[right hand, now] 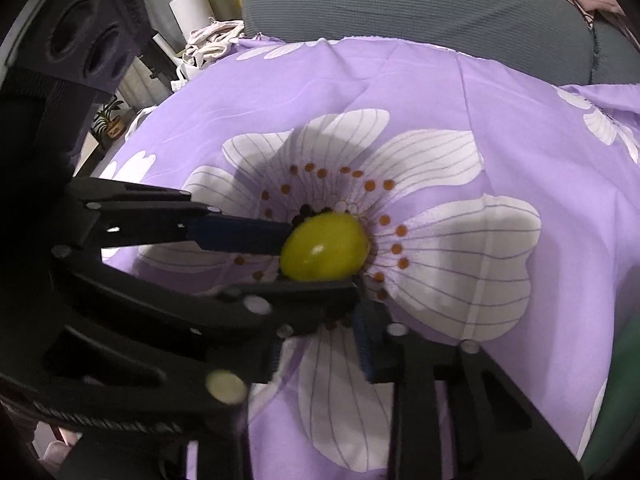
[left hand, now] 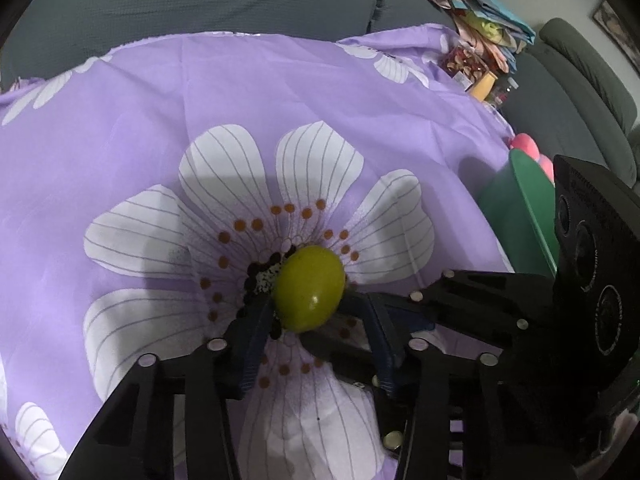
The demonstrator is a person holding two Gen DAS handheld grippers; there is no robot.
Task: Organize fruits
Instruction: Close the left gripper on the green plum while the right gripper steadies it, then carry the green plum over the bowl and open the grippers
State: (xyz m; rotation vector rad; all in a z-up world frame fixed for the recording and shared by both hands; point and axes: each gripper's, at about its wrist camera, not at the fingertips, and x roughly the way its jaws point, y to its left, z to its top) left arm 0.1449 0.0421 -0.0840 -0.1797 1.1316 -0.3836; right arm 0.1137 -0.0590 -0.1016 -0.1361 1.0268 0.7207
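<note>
A yellow-green oval fruit (left hand: 309, 289) lies on the purple flowered cloth (left hand: 140, 128), at the centre of a white flower. My left gripper (left hand: 310, 310) has its blue-padded fingers against both sides of the fruit and grips it. In the right wrist view the fruit (right hand: 325, 247) sits between the left gripper's fingers (right hand: 240, 236), which come in from the left. My right gripper (right hand: 320, 344) is below the fruit, jaws apart and holding nothing; its arm crosses the left wrist view at lower right (left hand: 480, 300).
A green container (left hand: 516, 216) stands at the cloth's right edge with pink round fruits (left hand: 525, 145) behind its rim. A grey sofa (left hand: 200, 4) runs behind the cloth. Clutter of packets and bottles (left hand: 480, 64) sits at the far right.
</note>
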